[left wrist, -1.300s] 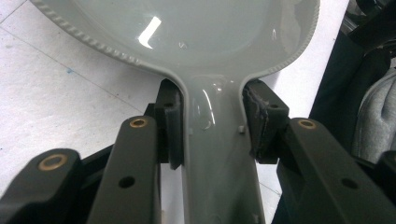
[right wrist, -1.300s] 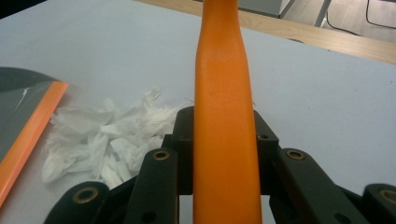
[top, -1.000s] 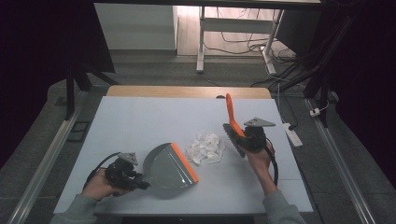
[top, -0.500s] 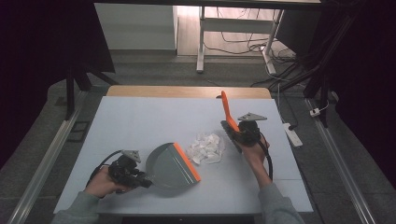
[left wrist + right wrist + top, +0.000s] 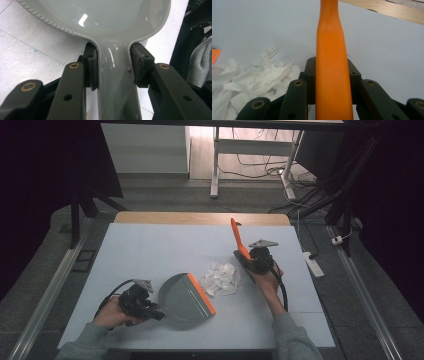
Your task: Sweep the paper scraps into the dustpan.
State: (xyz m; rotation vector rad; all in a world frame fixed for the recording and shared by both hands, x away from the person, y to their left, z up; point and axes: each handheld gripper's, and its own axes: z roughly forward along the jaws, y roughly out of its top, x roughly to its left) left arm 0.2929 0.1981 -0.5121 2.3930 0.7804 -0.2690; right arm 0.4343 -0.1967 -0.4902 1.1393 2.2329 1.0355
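A grey dustpan (image 5: 182,299) with an orange lip (image 5: 202,294) lies at the table's front left, its mouth facing a pile of white paper scraps (image 5: 220,277). My left gripper (image 5: 156,312) is shut on its handle; in the left gripper view both pads (image 5: 91,66) press the grey handle (image 5: 113,80). Right of the pile, my right gripper (image 5: 248,259) is shut on a brush's orange handle (image 5: 235,232), which slants up and away. The handle (image 5: 332,62) sits between the jaws in the right gripper view, with the scraps (image 5: 257,80) to its left. The brush head is hidden.
The pale table (image 5: 150,250) has a wooden strip (image 5: 200,218) along its far edge. A power strip (image 5: 313,265) lies on the floor to the right. Metal rails run along both sides. White desk legs (image 5: 215,165) and cables stand beyond.
My right gripper has shifted a little left and farther back with the brush, staying beside the scraps. The left gripper, dustpan and pile have stayed put.
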